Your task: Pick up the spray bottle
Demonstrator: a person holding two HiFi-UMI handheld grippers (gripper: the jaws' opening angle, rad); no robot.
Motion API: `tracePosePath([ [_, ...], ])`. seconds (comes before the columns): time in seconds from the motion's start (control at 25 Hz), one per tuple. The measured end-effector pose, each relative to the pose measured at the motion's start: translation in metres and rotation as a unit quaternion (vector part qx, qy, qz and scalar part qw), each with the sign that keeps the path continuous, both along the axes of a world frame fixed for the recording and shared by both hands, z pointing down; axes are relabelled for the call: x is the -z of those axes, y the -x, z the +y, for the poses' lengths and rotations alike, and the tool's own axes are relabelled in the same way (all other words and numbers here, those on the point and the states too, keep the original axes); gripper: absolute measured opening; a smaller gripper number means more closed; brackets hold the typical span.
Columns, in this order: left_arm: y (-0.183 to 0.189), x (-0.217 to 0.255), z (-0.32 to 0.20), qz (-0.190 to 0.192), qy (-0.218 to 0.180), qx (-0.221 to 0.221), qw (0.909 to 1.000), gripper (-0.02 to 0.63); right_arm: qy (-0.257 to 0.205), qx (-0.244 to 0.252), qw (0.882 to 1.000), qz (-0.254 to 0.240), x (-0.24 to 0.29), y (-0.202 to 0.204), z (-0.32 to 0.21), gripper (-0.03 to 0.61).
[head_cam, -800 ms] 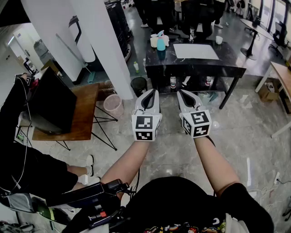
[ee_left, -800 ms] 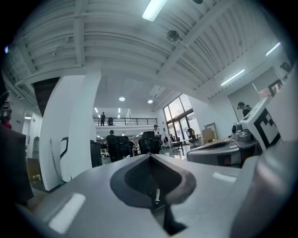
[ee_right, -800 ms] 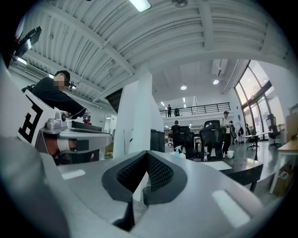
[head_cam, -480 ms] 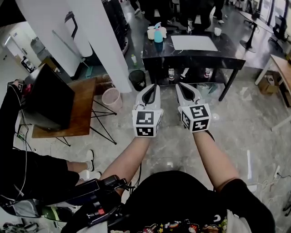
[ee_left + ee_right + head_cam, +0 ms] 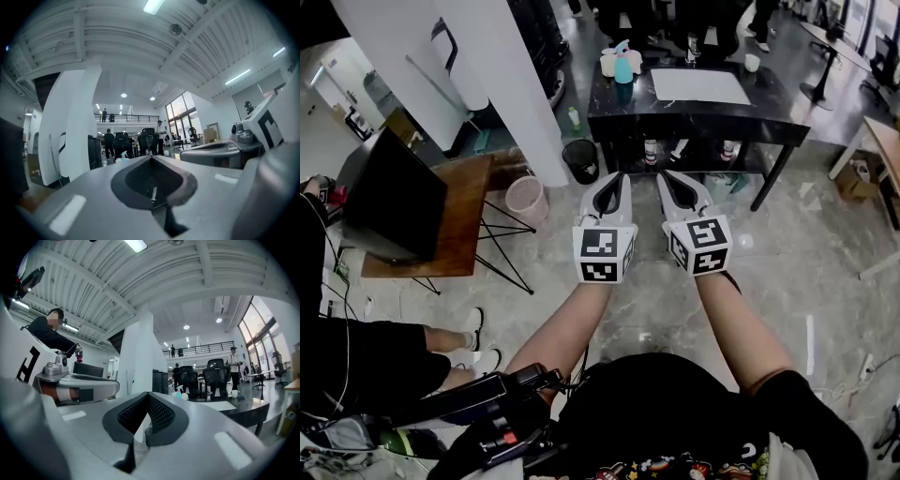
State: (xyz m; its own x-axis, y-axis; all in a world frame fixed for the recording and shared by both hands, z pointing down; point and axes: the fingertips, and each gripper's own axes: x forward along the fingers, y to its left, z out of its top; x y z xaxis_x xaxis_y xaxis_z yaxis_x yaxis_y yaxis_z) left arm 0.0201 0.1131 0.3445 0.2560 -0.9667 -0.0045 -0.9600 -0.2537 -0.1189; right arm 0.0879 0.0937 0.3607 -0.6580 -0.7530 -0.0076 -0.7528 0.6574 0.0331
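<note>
The person stands on the grey marbled floor (image 5: 787, 272) with both forearms extended forward, one handheld gripper in each hand.

1. Left gripper (image 5: 616, 176): jaws closed, tips meeting, only the leaf-shaped hollow behind them open. The left gripper view shows nothing clamped between them (image 5: 151, 158).
2. Right gripper (image 5: 667, 175): same condition. The right gripper view shows the ribbed black pads (image 5: 161, 414) converging to a point with nothing held (image 5: 149, 394).
3. The two grippers are level and side by side, near each other but apart, over bare floor. Both point toward the black rectangular table (image 5: 694, 127).

Task item: the teal spray bottle with the pale trigger head (image 5: 622, 66) stands upright at the far left corner of the black table's top, well apart from both grippers. It sits just beside a cluster of white cups (image 5: 607, 65). In the gripper views it appears small in the distance (image 5: 123, 155) (image 5: 178, 391).

Other items on the tabletop: a white rectangular sheet (image 5: 701, 86) at centre and a single white cup (image 5: 753, 62) toward the far right.

Surroundings to the left: a black round waste bin (image 5: 580, 159), a pink mesh basket (image 5: 525, 199), a white pillar (image 5: 502, 84) and a brown wooden folding table (image 5: 459, 211) carrying a black monitor (image 5: 389, 197).
</note>
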Motion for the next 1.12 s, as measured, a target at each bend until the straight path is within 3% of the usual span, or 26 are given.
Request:
tracePosePath([
  [0.24,-0.004,-0.017,-0.052,0.004,0.011,0.005,0.9999,0.002,0.011,0.010,1.000,-0.001,-0.018,0.006,-0.053,0.020],
  [0.4,0.017,-0.034,-0.122,0.013,0.015,0.008,0.9998,0.002,0.025,0.007,1.000,-0.007,-0.035,0.019,-0.121,0.020],
  [0.64,0.063,-0.054,-0.291,0.013,0.026,-0.030,0.9991,0.002,0.027,-0.019,0.999,0.000,-0.056,0.069,-0.277,0.021],
  [0.88,0.116,-0.024,-0.474,0.005,0.028,-0.084,0.9960,0.002,0.039,-0.066,0.997,-0.014,-0.034,0.129,-0.450,0.023],
  [1.12,0.139,-0.027,-0.593,0.016,0.043,-0.102,0.9937,0.002,0.048,-0.080,0.996,0.000,-0.032,0.160,-0.566,0.023],
])
